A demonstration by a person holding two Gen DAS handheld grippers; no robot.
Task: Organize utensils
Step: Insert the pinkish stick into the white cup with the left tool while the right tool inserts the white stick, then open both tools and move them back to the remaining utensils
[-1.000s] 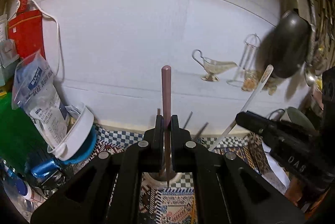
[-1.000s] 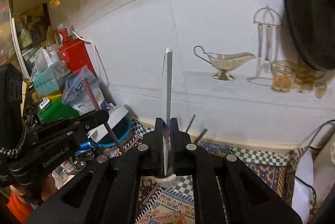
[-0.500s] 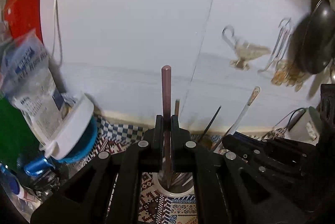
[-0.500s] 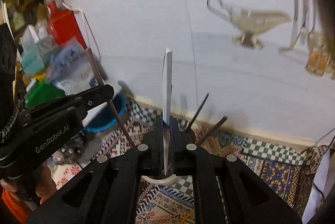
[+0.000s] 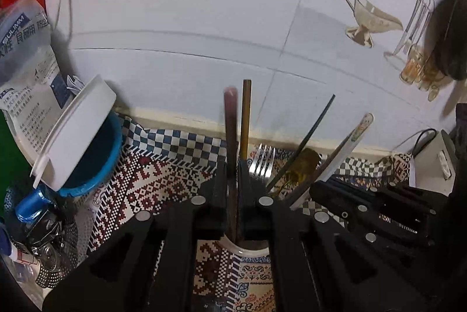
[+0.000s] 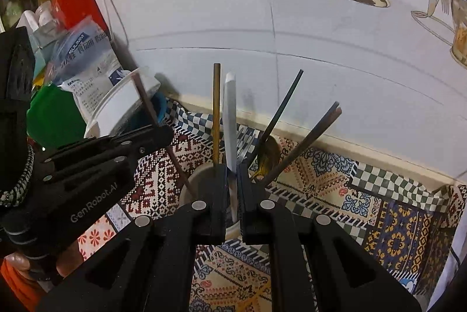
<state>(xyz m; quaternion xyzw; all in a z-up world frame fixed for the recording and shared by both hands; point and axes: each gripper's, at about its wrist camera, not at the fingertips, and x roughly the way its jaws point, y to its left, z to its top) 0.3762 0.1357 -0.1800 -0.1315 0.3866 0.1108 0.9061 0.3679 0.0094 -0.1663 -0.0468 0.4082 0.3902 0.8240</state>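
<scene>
One white cup, one fork, one blue bowl, one red carton, one white lid

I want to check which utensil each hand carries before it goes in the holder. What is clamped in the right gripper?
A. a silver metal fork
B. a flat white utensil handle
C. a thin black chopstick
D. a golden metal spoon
B: in the right wrist view the right gripper is shut on the flat white utensil handle, which stands upright between its jaws above the round white utensil holder.

"GenRobot.AI" on the left tongs; "SULIMM" (partly blurred) on the plastic bag.
</scene>
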